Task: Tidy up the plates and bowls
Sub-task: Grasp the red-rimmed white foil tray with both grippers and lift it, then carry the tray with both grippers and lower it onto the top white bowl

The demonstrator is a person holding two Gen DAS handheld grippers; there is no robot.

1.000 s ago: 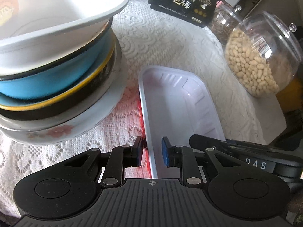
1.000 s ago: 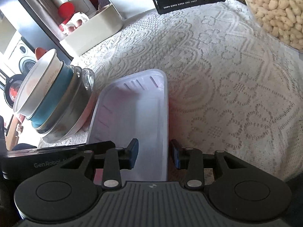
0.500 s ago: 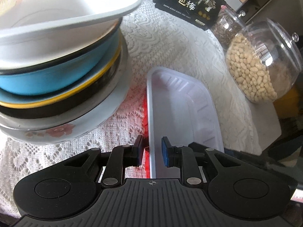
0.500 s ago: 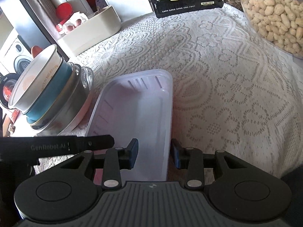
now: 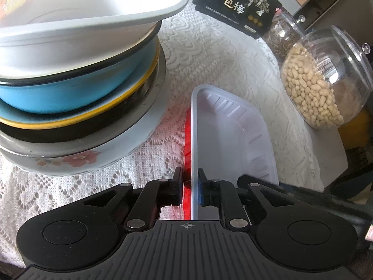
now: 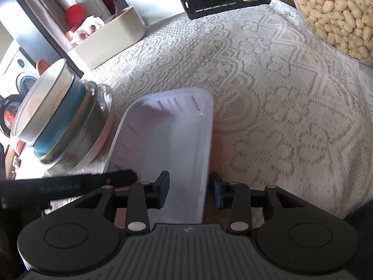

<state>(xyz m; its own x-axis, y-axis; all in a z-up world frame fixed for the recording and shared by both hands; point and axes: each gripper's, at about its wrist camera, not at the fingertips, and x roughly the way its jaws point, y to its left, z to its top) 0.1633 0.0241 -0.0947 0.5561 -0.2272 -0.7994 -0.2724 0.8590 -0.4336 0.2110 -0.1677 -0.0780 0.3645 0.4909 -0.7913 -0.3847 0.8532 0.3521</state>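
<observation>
The stack of bowls and plates (image 5: 77, 88) stood at the surface's left side. Just beside it lay the white plastic tray (image 5: 228, 130), thin, light and flexible. The left hand-held gripper (image 5: 189, 190) was closing on its left rim; the right hand-held gripper (image 6: 189, 191) straddled the right rim, jaws apart. The rims seemed the best hold.

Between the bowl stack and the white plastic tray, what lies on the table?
Only bare lace tablecloth, seen in the left wrist view, separates the bowl stack from the white tray.
</observation>
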